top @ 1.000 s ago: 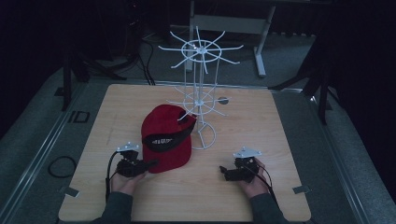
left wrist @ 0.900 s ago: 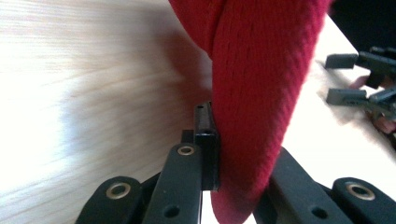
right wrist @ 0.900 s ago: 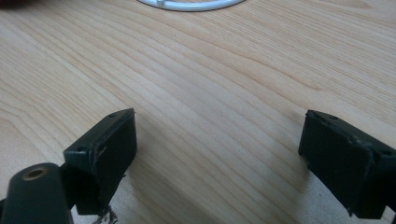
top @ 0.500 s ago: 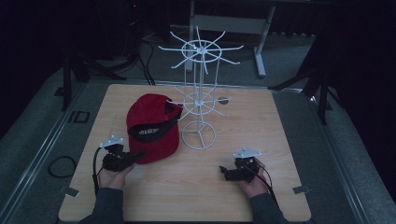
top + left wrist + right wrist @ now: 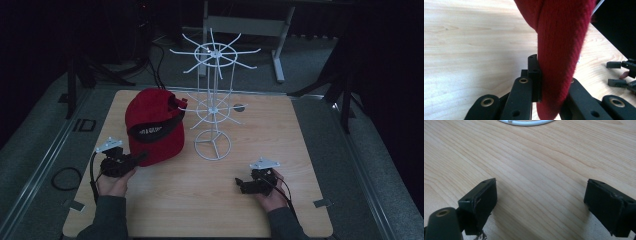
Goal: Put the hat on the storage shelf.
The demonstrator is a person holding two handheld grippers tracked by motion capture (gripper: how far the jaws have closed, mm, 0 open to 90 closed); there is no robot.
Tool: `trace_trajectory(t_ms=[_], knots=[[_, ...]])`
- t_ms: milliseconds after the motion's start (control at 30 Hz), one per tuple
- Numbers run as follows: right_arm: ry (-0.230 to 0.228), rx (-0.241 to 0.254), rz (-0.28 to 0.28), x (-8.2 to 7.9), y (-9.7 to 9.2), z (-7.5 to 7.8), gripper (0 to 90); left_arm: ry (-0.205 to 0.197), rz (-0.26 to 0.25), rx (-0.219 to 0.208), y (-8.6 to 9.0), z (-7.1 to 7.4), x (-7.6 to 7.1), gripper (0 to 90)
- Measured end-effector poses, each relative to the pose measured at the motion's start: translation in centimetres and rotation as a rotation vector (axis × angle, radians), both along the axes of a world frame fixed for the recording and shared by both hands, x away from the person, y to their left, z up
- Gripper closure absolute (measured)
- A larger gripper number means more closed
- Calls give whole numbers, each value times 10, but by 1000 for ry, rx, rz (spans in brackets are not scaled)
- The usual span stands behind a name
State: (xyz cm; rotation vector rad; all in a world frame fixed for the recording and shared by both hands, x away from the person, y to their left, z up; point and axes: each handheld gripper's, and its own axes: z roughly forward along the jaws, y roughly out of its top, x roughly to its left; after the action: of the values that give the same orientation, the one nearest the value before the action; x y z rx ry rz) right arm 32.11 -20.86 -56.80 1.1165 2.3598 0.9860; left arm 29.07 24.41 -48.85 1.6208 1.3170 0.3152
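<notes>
We see the red cap (image 5: 155, 125) at centre-left of the high view, its edge pinched in our left tool (image 5: 131, 161) (the left gripper view shows both jaws pressed onto a thick red fold (image 5: 560, 57)). Over the last second it has been drawn left, away from the white wire rack (image 5: 214, 100), which it overlapped earlier and now stands just beside, and it has risen more upright, so we judge it is being lifted, perhaps toward a rack hook. Our right tool (image 5: 243, 184) rests at lower right on the tabletop (image 5: 300, 130), jaws spread and empty.
</notes>
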Motion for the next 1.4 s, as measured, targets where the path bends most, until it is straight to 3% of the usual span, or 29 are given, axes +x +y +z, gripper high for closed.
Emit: trace_trajectory(t_ms=[1033,1400], knots=[[3,4,-3,0,0,0,112,-128,76,1,9,52,8,860],[0,3,-1,0,0,0,112,-169,81,-1,8,67,10,860]])
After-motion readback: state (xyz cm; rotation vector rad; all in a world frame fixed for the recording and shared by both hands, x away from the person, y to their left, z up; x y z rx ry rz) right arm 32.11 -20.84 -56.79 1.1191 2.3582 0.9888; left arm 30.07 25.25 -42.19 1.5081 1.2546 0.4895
